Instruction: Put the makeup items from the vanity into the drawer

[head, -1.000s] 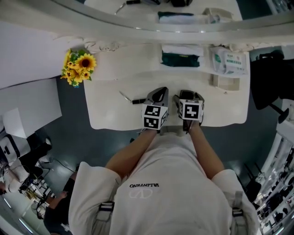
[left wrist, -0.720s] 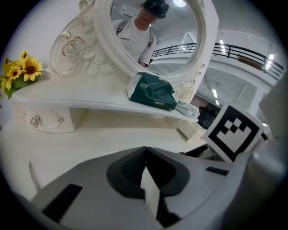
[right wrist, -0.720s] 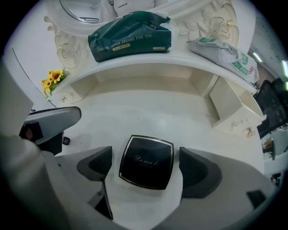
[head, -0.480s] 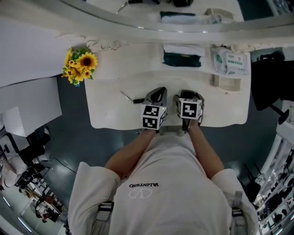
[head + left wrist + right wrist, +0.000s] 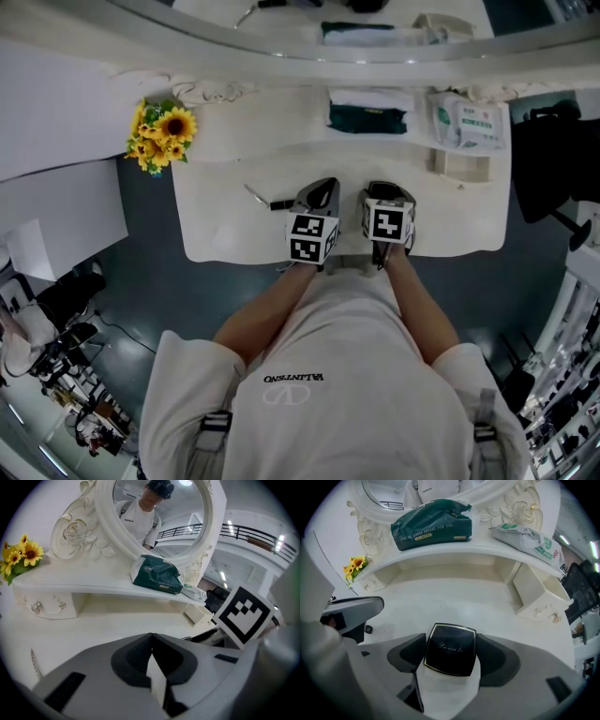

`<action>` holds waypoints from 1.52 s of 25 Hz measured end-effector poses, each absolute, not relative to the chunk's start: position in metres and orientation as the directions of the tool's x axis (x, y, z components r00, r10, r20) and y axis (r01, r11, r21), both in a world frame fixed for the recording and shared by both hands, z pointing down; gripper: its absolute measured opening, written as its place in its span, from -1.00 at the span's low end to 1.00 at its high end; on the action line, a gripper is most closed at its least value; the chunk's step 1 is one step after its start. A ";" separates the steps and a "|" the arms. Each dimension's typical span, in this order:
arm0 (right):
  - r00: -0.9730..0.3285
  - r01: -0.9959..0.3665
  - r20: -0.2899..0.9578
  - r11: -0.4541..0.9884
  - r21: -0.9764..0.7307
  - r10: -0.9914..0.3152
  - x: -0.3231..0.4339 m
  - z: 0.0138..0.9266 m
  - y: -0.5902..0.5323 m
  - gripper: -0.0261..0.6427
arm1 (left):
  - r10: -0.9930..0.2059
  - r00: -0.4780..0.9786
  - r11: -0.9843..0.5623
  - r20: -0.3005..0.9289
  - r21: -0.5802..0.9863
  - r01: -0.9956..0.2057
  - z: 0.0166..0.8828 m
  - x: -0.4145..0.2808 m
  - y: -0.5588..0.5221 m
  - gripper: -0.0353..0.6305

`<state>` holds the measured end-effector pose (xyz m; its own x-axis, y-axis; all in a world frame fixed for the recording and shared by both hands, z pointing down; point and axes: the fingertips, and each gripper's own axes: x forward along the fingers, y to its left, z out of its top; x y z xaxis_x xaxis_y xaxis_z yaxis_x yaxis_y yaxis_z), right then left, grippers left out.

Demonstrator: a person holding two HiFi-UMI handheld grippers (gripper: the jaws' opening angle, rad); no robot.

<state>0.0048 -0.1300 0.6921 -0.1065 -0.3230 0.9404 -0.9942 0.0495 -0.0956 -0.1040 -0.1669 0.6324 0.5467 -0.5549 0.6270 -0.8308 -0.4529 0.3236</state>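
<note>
A black square compact (image 5: 449, 652) with a gold rim lies flat between the pads of my right gripper (image 5: 452, 641). Its jaws are closing, and both pads touch the compact's sides. In the head view the right gripper (image 5: 387, 195) stands over the front middle of the white vanity top (image 5: 225, 234). My left gripper (image 5: 323, 192) is just to its left, with its jaws shut and nothing between them (image 5: 151, 641). A black makeup pencil with a thin silver end (image 5: 267, 202) lies on the top, left of the left gripper.
A raised shelf carries a green tissue pack (image 5: 367, 120) and a white wipes pack (image 5: 469, 124). Small drawer boxes sit under the shelf's ends (image 5: 543, 602) (image 5: 47, 606). Sunflowers (image 5: 159, 136) stand at the back left, in front of the oval mirror (image 5: 157, 513).
</note>
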 end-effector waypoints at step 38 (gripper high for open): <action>-0.019 -0.967 0.848 -0.207 -0.151 -0.530 0.143 0.632 -0.092 0.11 | -0.356 0.709 -0.694 0.608 0.337 -0.637 0.606 0.081 -0.130 -0.89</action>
<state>0.1425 -0.0922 0.6319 -0.0189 -0.5302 0.8476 -0.9667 -0.2068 -0.1509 0.0809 -0.1302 0.6060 0.7094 -0.3556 0.6085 -0.6366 -0.6938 0.3367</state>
